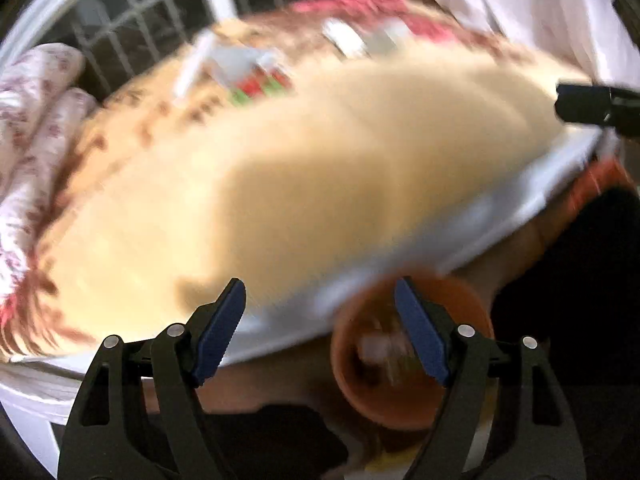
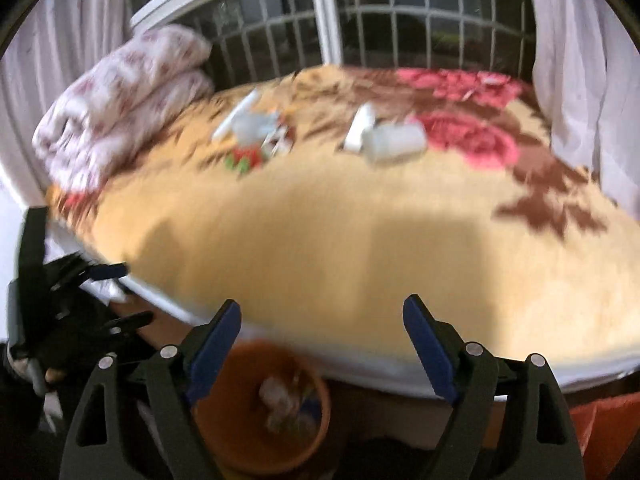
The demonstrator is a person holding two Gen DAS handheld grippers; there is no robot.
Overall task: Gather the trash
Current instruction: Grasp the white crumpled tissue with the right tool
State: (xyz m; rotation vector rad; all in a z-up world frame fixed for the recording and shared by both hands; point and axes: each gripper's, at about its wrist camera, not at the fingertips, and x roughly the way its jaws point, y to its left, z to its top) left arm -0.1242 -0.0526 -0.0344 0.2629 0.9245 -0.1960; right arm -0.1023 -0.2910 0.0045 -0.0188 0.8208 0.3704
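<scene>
Orange bin (image 2: pixel 260 412) low at the bed's near edge, scraps already inside; left gripper (image 1: pixel 320 332) spread wide, empty, just above it; right gripper (image 2: pixel 322 344) likewise spread, empty. Trash well apart, far across the yellow blanket (image 2: pixel 360 240): left cluster (image 2: pixel 256 132) with a stick angled up-right; white containers (image 2: pixel 384 136) right of it, nearer the right gripper.

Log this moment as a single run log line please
left claw: open, empty | right claw: open, empty | orange bin: on floor, trash inside | litter: on bed blanket
</scene>
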